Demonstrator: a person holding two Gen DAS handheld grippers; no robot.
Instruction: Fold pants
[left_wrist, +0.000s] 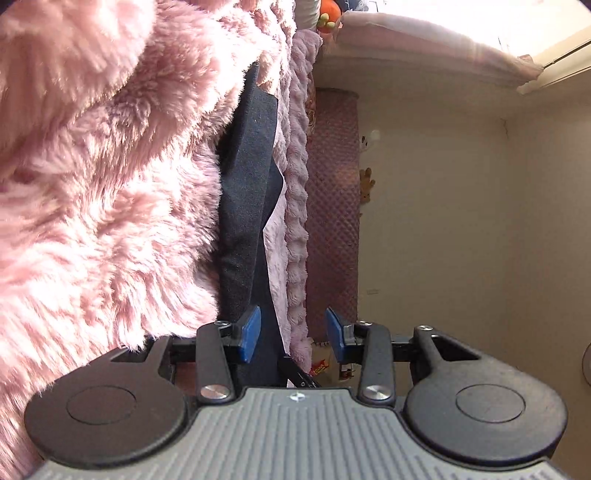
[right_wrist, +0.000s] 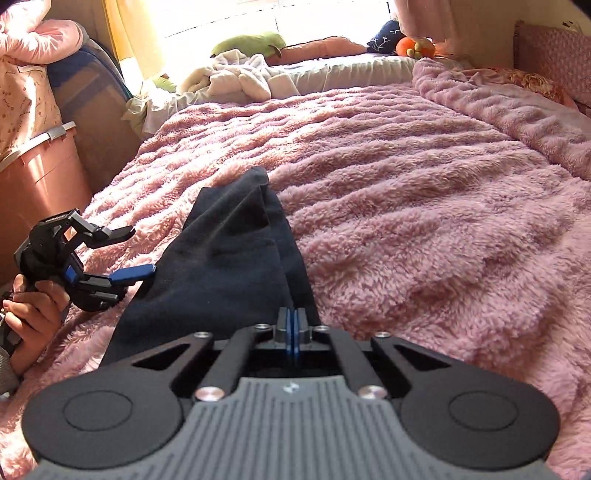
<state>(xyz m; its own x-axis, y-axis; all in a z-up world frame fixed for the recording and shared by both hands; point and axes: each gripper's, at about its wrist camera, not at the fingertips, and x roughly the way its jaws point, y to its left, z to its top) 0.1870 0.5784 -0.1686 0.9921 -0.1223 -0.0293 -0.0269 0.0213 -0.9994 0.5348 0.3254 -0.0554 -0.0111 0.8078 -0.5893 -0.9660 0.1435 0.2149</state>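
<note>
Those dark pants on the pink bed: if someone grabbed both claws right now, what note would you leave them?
Right claw: shut, its pads together at the near edge of the dark pants; whether cloth is pinched between them cannot be seen.
Left claw: open, held in a hand and turned on its side at the pants' left edge, gripping nothing.
Pants: lying lengthwise in a narrow strip on the pink blanket, pointing away from you.
Done: legs appear laid together.
Left: probably close the left claw on the edge, then fold across the length.
</note>
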